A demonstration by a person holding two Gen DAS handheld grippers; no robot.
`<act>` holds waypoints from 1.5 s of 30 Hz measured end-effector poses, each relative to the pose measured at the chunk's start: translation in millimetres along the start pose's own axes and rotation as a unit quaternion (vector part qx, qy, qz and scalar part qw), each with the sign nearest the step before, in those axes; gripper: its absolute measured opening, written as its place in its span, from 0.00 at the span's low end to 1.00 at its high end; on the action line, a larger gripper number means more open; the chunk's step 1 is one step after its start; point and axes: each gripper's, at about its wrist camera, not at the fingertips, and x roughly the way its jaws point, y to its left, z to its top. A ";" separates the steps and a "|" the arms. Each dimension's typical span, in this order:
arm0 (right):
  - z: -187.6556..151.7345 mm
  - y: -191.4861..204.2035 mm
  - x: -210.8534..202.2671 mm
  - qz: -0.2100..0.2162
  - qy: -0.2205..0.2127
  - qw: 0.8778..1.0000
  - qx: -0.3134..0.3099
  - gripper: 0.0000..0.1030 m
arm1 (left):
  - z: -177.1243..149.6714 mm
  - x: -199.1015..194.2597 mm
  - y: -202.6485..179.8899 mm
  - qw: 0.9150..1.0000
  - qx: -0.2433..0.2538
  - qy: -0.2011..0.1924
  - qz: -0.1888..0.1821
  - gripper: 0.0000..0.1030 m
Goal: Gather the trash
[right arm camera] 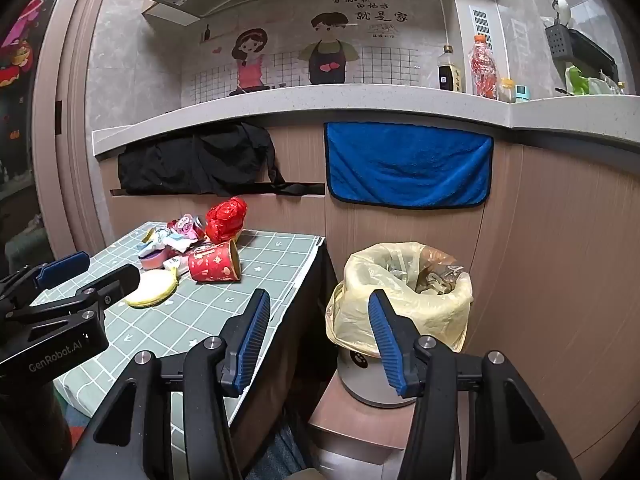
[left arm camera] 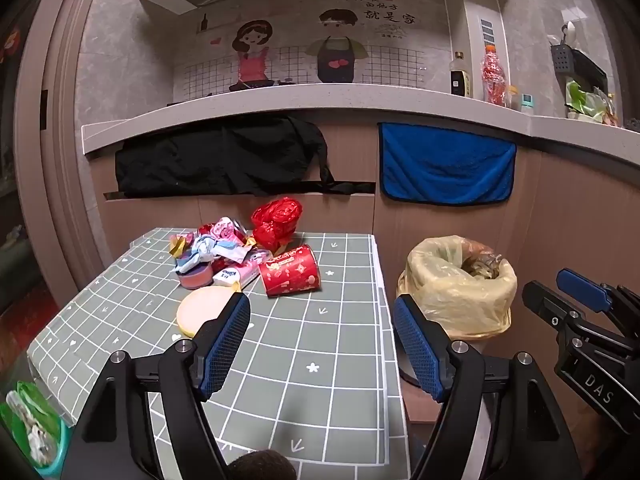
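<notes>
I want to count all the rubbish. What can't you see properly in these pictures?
- Trash pile, both views: wrappers overlap, so no count.
- Bin, both views: the yellow bag's rim hides most of what is inside.
- Yellow round thing, left view: the left tongs cover its edge.
- Green thing, left view: cut by the picture's edge, blurred.

Glossy plastic bin liner [right arm camera: 404, 280]

My left gripper [left arm camera: 320, 344] hangs over the table [left arm camera: 304, 360], frame centre; trash pile [left arm camera: 224, 252] upper left on it, cup [left arm camera: 290, 270] lying beside. Bin [left arm camera: 460, 288] right of the table, towel [left arm camera: 446, 162] above it.
</notes>
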 end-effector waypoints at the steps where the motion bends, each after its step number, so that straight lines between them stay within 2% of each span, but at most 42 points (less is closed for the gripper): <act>1: 0.1 0.0 -0.1 -0.001 -0.001 1.000 -0.001 0.47 | 0.0 0.1 0.0 1.000 0.000 0.000 0.000 0.72; 26: 1.3 -0.2 1.5 0.007 -0.003 1.000 0.007 0.47 | -1.5 -4.8 0.9 1.000 -0.002 -0.004 0.005 0.72; 45: 6.6 -2.3 5.4 -0.006 0.000 1.000 0.020 0.47 | -2.3 -2.1 -1.4 1.000 0.003 -0.003 0.004 0.72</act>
